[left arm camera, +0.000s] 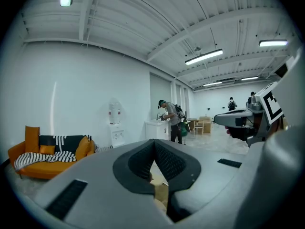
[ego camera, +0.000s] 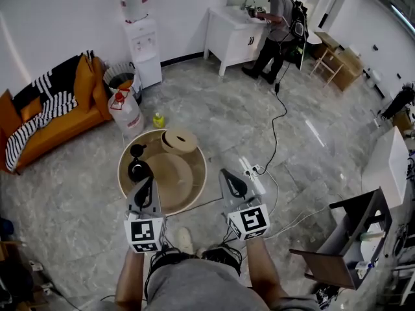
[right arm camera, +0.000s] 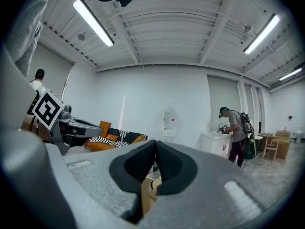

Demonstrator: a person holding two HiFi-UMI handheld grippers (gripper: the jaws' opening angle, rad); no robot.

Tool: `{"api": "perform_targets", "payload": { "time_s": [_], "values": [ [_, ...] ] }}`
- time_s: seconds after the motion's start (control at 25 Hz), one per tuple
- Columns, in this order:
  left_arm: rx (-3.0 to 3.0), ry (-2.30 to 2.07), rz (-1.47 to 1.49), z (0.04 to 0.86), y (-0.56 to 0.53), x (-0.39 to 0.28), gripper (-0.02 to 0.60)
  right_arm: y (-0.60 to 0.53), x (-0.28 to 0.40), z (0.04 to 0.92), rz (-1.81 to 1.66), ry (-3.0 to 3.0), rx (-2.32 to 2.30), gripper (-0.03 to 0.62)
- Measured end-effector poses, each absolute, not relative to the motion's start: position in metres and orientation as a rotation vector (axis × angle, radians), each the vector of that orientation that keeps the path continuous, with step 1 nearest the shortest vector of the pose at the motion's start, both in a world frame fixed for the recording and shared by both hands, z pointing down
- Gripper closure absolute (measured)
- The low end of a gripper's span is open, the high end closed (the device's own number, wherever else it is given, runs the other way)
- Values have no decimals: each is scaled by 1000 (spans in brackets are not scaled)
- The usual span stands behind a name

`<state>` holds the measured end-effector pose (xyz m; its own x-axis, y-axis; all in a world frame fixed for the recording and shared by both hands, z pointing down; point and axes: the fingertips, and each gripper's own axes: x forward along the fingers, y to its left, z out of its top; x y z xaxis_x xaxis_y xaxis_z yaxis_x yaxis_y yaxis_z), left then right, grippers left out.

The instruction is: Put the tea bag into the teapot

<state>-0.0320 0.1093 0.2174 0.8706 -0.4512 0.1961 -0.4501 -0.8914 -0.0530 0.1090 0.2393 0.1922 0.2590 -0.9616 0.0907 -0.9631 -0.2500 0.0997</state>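
A black teapot (ego camera: 138,170) stands at the left of a round wooden tea table (ego camera: 196,162) on the floor in the head view. Beside it lies a round beige lid (ego camera: 179,140). No tea bag can be made out in any view. My left gripper (ego camera: 148,181) hovers over the table's near left edge, just in front of the teapot, and its jaws are shut with nothing between them. My right gripper (ego camera: 229,173) hangs to the right of the table, also shut and empty. Both gripper views look level across the room, over the closed jaw tips of the left gripper (left arm camera: 153,142) and the right gripper (right arm camera: 155,144).
An orange sofa (ego camera: 45,112) stands at the left, with a water dispenser (ego camera: 144,44) and a large water bottle (ego camera: 126,112) behind the table. A small yellow bottle (ego camera: 158,120) stands nearby. A power strip (ego camera: 254,173) with cables lies at the right. A person (ego camera: 279,28) works at a white cabinet.
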Motion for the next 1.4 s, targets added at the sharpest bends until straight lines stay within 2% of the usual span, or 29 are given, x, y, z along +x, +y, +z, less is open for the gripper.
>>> {"api": "perform_targets", "payload": {
  "time_s": [0.48, 0.8, 1.04, 1.4],
  "values": [
    [-3033, 773, -364, 231, 80, -2, 565, 191, 136, 205, 31, -1903, 2313, 595],
    [-3010, 1062, -441, 263, 52, 31, 565, 128, 185, 231, 94, -2112, 2093, 595],
    [-2971, 1311, -533, 301, 26, 46, 565, 70, 199, 271, 178, -2264, 1878, 595],
    [-2867, 1617, -625, 380, -2, 34, 565, 8, 181, 357, 291, -2423, 1552, 595]
  ]
}}
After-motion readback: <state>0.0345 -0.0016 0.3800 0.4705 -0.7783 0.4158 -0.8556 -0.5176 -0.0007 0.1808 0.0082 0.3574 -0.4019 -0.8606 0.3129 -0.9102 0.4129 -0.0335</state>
